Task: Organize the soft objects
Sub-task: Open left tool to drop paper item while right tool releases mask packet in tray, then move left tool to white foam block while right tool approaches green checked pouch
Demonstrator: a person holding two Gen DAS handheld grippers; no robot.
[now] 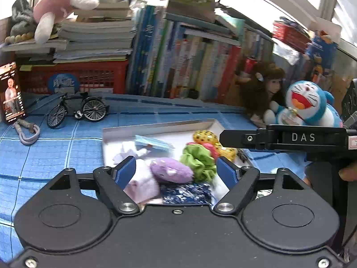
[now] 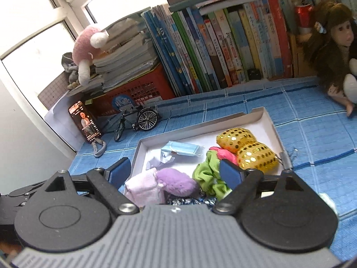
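Both grippers' fingers point(image 1: 126, 170) parted — empty; soft toys fill tray point(image 2: 271, 120).

A matt white cardboard tray point(image 2: 271, 122) holds a fuzzy purple plush toy point(image 2: 177, 182), a crinkled green cloth scrunchie point(image 2: 206, 175) and two shiny gold sequinned cushions point(image 2: 246, 148); under it lies a woven blue checked tablecloth point(image 2: 312, 138), with a glossy metal toy bicycle point(image 2: 137, 121) far left

The dark blue patterned cloth point(image 1: 187, 193) lay half hidden behind the gripper body; the brown-haired doll point(image 2: 332, 44) was cut off at the right edge.
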